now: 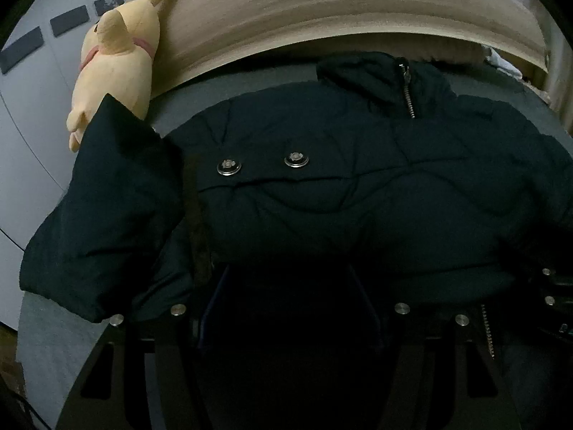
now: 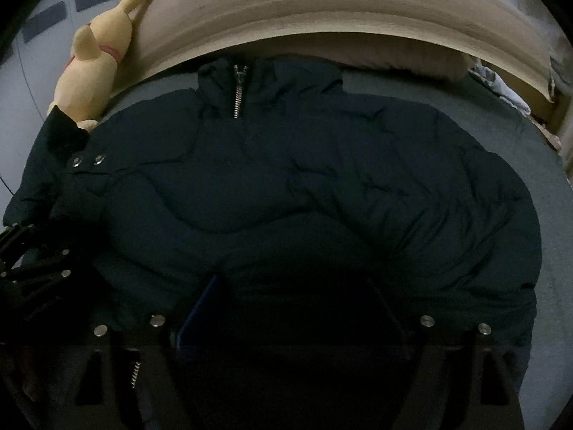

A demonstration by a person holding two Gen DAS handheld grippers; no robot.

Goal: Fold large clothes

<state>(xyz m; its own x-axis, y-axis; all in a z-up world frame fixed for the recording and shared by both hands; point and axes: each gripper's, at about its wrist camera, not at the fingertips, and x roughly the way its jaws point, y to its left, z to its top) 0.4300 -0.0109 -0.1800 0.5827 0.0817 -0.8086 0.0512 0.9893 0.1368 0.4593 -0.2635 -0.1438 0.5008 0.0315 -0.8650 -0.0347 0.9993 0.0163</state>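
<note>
**A:** ok so where's the jacket (image 2: 304,193) at right now?

**B:** We see it lying flat across the grey bed (image 2: 558,186), collar (image 2: 265,75) up near the wooden headboard (image 2: 322,10). Dark puffy thing, zipper (image 2: 239,93) done up at the neck. The hem end is closest to both cameras.

**A:** and the grippers?

**B:** We've got the right gripper (image 2: 286,308) low over the hem end, jaws spread apart, and nothing is pinched between them as far as we can make out. It's really dark down there though. Left gripper (image 1: 286,304) is the same deal: jaws parted, hovering over the near part of the jacket, not clamped on any fabric.

**A:** what's with the sleeve?

**B:** In the left wrist view one sleeve (image 1: 100,222) lies folded at the left side, just beside two metal snaps (image 1: 263,163). Its cuff end points up toward the yellow plush toy (image 1: 114,68), which leans against the headboard at the bed's edge.

**A:** can we see one gripper from the other cam?

**B:** Yep, the left gripper shows at the left edge of the right wrist view, next to that sleeve.
</note>
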